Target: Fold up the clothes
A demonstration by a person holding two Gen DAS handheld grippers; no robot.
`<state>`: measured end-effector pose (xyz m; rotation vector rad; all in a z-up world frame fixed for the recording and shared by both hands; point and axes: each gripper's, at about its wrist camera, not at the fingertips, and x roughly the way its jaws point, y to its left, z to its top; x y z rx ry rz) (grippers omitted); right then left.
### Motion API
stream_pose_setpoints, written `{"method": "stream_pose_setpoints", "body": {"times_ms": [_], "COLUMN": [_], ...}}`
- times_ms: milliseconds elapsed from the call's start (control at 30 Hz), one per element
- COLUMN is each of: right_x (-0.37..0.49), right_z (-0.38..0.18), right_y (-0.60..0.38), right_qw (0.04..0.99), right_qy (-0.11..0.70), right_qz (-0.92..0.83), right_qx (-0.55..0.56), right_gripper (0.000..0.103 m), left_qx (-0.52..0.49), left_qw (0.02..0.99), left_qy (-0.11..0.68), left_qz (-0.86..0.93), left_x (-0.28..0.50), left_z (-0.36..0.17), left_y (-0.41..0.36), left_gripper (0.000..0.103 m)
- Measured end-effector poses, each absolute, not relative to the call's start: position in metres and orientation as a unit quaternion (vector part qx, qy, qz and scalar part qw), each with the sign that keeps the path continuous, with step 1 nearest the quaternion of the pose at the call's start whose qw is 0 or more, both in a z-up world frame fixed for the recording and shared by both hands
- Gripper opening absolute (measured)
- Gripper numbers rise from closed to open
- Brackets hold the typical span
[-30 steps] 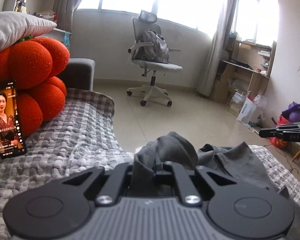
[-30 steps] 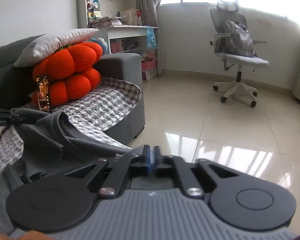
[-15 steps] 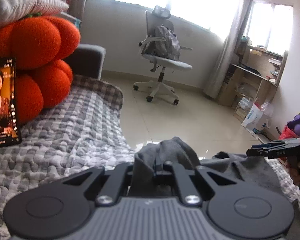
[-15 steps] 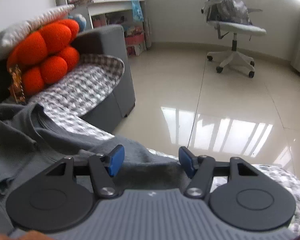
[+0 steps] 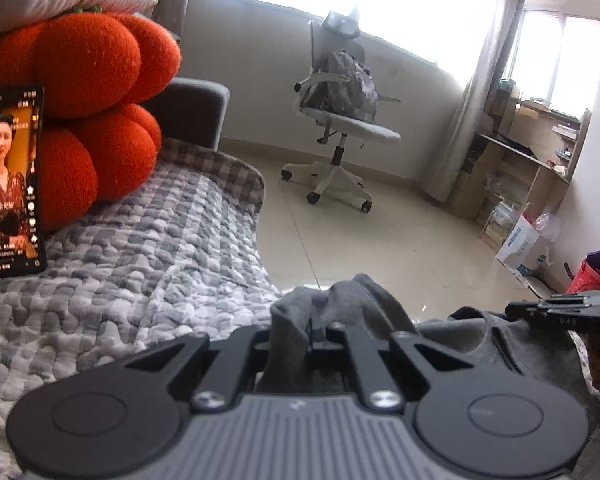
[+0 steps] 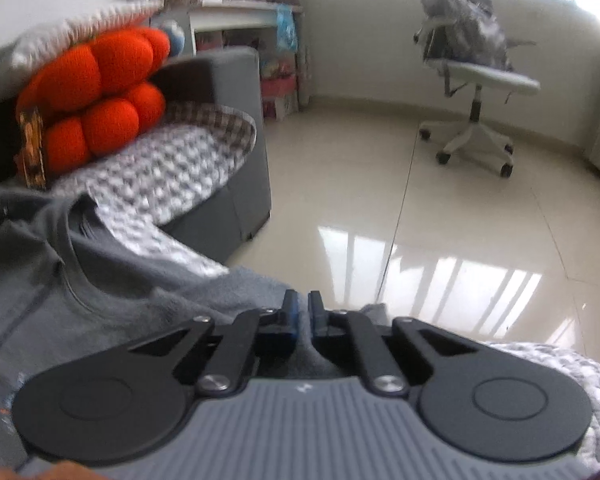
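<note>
Left wrist view gives me the sofa (image 5: 148,240) under its grey checked quilt, and the grey shirt (image 5: 512,344) lies along the quilt's front edge, nearest the floor, with its collar showing in the right wrist view (image 6: 100,304). I have the left claw (image 5: 314,328) clenched on a bunched fold of that shirt, the cloth puffing up between and over the jaws. My right claw (image 6: 303,312) has just been closing and now stands all but shut over the shirt's edge; cloth lies under it, though I cannot see for sure that the blue pads pinch it. I judge this the gripping step, with both corners taken before a fold. Next I need to lift both evenly and carry the edge over, clear of the phone (image 5: 10,184) propped against the orange cushion (image 5: 100,112).
</note>
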<state>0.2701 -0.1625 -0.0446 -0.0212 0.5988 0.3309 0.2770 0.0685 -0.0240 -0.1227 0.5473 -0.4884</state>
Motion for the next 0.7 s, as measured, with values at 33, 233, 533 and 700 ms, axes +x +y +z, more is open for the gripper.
{"method": "stream_pose_setpoints", "body": {"times_ms": [33,233,533,700], "right_x": [0.266,0.238,0.258,0.280], "right_z": [-0.040,-0.011,-0.019,-0.032], "right_y": [-0.165,-0.172,-0.163,-0.166], "right_qw": [0.944,0.953,0.942,0.937], "right_qy": [0.287,0.254,0.301,0.320], "right_qz": [0.163,0.167,0.147,0.138], "right_qx": [-0.006,0.003,-0.020,-0.021], "right_gripper": [0.005,0.005,0.014,0.054], "left_qx": [-0.060,-0.061,-0.041,-0.048], "left_qw": [0.932,0.935,0.932,0.931], "left_qy": [0.263,0.240,0.266,0.274], "left_qz": [-0.241,-0.253,-0.241,-0.239], "left_x": [0.273,0.247,0.253,0.268], "left_z": [-0.021,0.001,0.001,-0.009], "left_y": [0.069,0.072,0.059,0.058], "left_gripper": [0.005,0.005,0.005,0.005]}}
